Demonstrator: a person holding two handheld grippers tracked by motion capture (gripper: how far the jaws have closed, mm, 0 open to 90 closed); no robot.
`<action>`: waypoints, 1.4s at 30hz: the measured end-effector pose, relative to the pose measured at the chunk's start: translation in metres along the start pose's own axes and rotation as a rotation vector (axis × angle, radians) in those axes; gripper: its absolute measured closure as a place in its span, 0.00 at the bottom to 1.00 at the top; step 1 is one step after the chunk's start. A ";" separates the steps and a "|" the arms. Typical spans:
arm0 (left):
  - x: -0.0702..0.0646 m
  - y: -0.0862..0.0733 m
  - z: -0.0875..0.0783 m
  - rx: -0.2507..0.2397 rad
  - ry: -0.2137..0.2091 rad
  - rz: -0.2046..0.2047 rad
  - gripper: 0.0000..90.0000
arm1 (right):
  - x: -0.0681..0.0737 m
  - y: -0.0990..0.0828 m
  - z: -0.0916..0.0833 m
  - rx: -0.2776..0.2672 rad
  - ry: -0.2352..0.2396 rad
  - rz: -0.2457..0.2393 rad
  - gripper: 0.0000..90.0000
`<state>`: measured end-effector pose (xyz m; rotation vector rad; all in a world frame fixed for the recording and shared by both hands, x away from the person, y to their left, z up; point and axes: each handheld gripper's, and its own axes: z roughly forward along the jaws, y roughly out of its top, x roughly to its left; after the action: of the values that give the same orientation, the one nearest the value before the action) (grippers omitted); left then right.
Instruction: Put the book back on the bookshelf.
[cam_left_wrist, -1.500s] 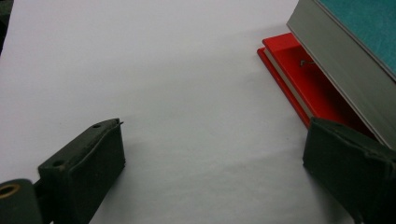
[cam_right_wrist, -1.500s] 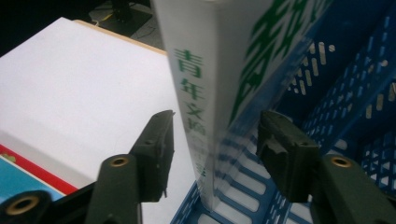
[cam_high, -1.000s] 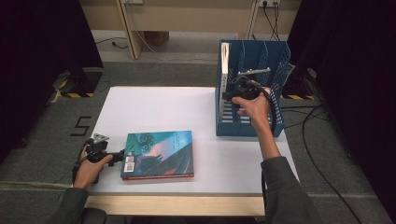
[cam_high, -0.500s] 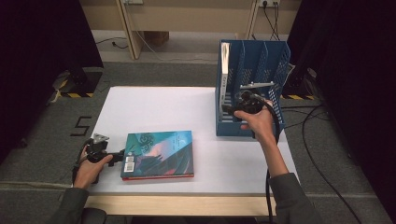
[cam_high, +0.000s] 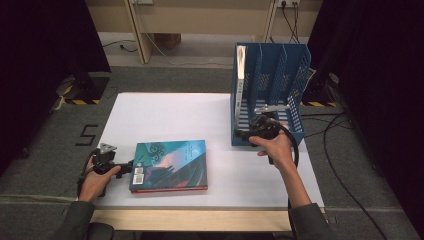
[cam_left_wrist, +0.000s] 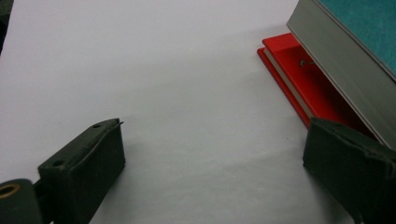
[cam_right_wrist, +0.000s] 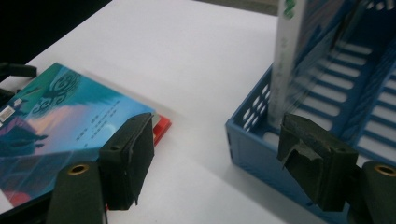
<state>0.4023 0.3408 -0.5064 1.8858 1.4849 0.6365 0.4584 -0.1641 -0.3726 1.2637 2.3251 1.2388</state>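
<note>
A teal-covered book (cam_high: 170, 165) lies flat on a thinner red book (cam_left_wrist: 299, 79) near the white table's front edge. My left gripper (cam_high: 125, 167) rests at their left edge, open; its right jaw sits beside the books' corner (cam_left_wrist: 345, 60), with bare table between the jaws (cam_left_wrist: 215, 158). A blue file rack (cam_high: 270, 95) stands at the right, with one book (cam_high: 241, 80) upright in its left slot. My right gripper (cam_high: 242, 134) hovers at the rack's front left corner, pointing left. Its jaws (cam_right_wrist: 219, 158) have just been opening and nothing is between them.
The white table (cam_high: 165, 115) is bare between the books and the rack. The rack's other slots (cam_right_wrist: 369, 116) hold nothing. Cables (cam_high: 345, 125) trail over the grey floor at the right, and dark curtains hang on both sides.
My right hand has drawn back from the rack's slots toward the table's front and sunk lower. The left hand and the flat books have stayed put.
</note>
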 end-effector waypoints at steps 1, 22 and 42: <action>0.000 0.000 0.000 0.000 0.000 0.000 0.05 | 0.002 -0.003 0.001 0.004 0.007 0.000 0.31; 0.004 -0.001 -0.003 -0.008 -0.018 -0.002 0.08 | 0.031 -0.051 0.041 0.065 0.143 0.037 0.31; -0.006 0.010 -0.032 0.070 -0.122 0.079 0.18 | 0.041 -0.064 0.051 0.105 0.180 0.043 0.30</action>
<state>0.3844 0.3398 -0.4770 2.0078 1.3773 0.5011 0.4228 -0.1210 -0.4454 1.2902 2.5321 1.3089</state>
